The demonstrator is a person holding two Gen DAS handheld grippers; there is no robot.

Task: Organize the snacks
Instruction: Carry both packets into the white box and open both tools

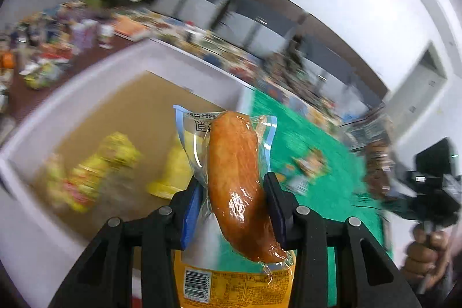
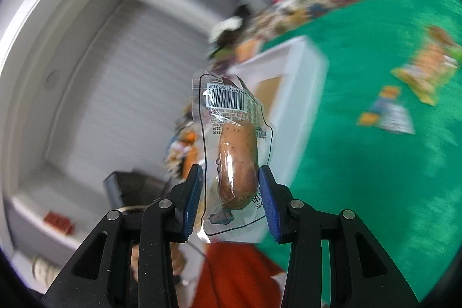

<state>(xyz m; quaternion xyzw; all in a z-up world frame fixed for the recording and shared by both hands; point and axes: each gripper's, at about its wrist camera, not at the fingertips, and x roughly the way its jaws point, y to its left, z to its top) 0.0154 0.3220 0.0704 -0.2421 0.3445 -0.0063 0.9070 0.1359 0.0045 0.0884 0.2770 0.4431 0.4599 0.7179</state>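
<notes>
While gripped, sausage pack [image 2: 235, 152] upright lengthwise.

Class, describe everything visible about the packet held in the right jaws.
The sausage packet is a clear, glossy plastic pouch holding one speckled brown sausage. A white barcode label sits at its far end. It stands lengthwise between the right gripper jaws, whose blue pads clamp both sides, lifted above the green cloth.

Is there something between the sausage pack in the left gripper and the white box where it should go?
Nothing visible does. The left gripper holds the sausage pack above the open white box, whose brown floor holds only yellow packets.
</notes>
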